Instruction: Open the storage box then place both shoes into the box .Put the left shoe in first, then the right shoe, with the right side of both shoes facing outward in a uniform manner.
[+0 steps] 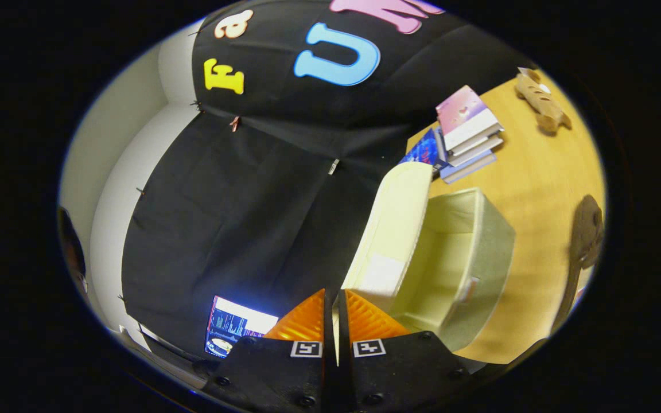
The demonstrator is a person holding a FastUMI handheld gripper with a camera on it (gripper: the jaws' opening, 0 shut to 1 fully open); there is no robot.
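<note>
Pale cream fabric storage box (468, 258) sits open on the wooden table (543, 189), lid (393, 229) swung up

gripper (335, 310) fingers nearly closed with just a thin gap, pinching the lid's lower edge I think, can't be sure; box at about 2 o'clock from the tips; stack of books (468, 135) beyond at 1 o'clock; dark shoe (586, 235) at the box's 3 o'clock

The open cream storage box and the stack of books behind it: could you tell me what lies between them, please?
Only bare wooden table, seen in the gripper view.
</note>
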